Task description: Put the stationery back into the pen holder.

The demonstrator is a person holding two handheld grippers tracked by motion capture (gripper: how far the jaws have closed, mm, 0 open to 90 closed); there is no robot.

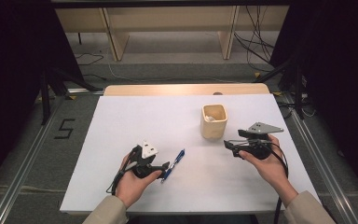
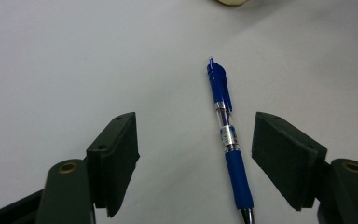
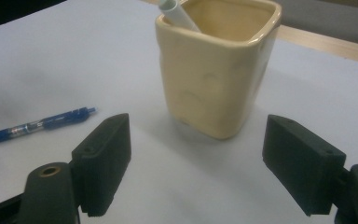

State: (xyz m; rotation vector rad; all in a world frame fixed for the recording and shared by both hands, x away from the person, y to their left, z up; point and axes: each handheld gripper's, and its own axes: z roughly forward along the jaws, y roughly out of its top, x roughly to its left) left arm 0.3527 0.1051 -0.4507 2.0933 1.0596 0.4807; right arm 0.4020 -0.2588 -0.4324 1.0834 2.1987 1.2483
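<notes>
I have the left gripper (image 2: pixel 196 161) low over the white table (image 1: pixel 121 121), and the blue click pen (image 2: pixel 227 135) lies flat on the board between its fingers, nearer the right-hand pad than the left-hand one. The jaws stand apart and neither pad touches the barrel, so nothing is grasped yet. In the left gripper view the pen's long axis runs almost straight away from me, clip end far, grip and tip toward the gripper body, so the pads face its sides, which is the way I want them for a pinch across the barrel. From the high view the pen (image 1: pixel 174 164) sits just off the tips of the left gripper (image 1: pixel 164 166), well apart from my right one.

The right gripper (image 3: pixel 196 156) is released too, jaws wide with nothing between them. The cream ceramic pen cup (image 3: pixel 219 65) stands upright just beyond its fingers, a white marker (image 3: pixel 179 14) leaning inside it. I judge the left hand is the one to take the pen; I would shift it slightly so the barrel is centred before closing.
</notes>
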